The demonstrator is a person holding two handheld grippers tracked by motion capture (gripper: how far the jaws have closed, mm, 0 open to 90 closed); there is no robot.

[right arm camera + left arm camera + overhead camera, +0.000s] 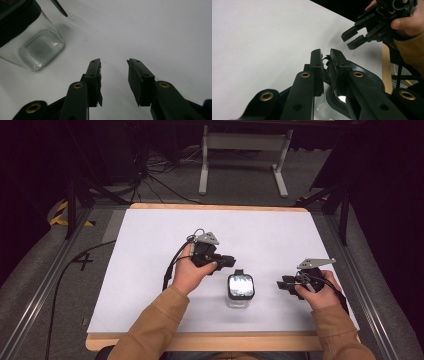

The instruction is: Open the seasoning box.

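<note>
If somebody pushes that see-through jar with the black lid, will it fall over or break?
The jar looks like clear glass, so it could probably break if dropped. Its squarish flat base sits on the table, so it likely slides rather than rolls. It seems empty, maybe light.

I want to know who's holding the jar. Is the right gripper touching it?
Apart. The high view shows bare table between the right gripper and the jar.
</note>
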